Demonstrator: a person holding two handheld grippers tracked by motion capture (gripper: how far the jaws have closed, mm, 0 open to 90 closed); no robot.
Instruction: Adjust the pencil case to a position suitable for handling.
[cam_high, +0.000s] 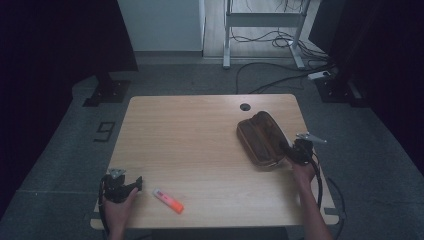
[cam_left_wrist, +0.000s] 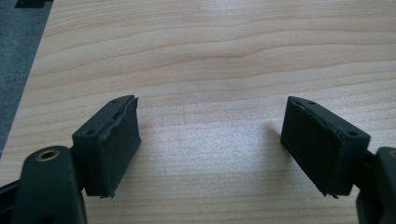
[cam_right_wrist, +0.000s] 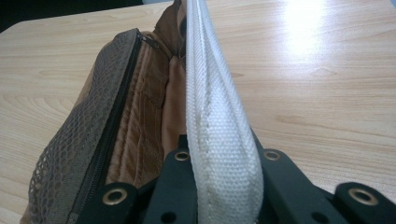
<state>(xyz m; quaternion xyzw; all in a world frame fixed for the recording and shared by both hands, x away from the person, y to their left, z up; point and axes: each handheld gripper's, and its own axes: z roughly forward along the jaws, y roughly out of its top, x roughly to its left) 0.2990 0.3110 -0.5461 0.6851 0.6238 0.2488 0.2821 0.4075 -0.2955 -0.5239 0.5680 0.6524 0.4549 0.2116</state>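
The brown pencil case lies at the right of the table, open, with a mesh side and a white woven edge. The right gripper has its fingers closed on this edge. The case looks soft and light, so it will probably sag; the stiff edge seems the best hold. The left gripper, lower left, has open, empty fingers.

Bare tabletop between pouch and highlighter, otherwise unobstructed.
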